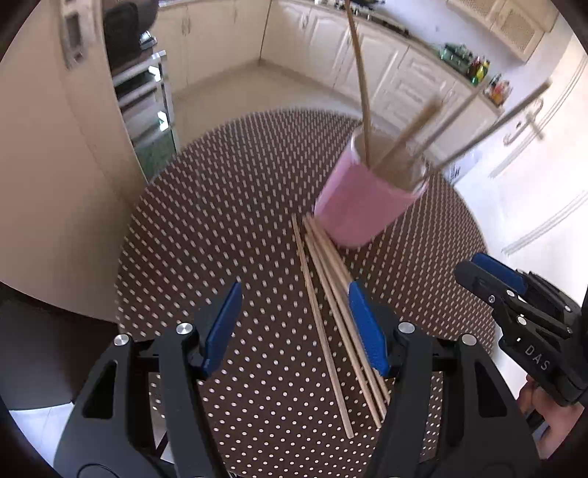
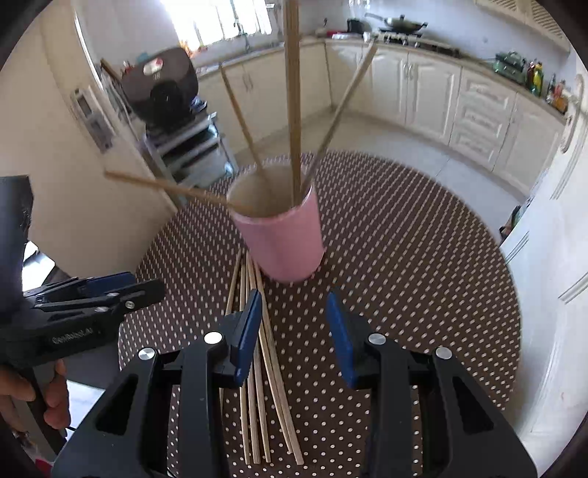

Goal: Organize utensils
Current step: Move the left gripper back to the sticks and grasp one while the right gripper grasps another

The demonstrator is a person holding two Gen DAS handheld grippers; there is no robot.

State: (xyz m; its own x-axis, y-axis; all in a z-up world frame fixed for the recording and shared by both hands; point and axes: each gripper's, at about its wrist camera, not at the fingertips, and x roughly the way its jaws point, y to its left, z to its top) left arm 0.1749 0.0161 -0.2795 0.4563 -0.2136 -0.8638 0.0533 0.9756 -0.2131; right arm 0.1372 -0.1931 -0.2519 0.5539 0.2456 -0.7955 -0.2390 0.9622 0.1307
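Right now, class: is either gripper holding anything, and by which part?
Nothing is held. The left gripper and right gripper are open above loose chopsticks on the table.

I'm in a home kitchen: cream cabinets along the walls, wok on a gas stove, bottles on the counter, sunlit window, round table with polka-dot cloth.

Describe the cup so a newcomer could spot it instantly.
On the round brown polka-dot table, look toward the middle. The pink cup stands upright just beyond the loose chopsticks lying flat; it is the only container there, with several chopsticks sticking out of it.
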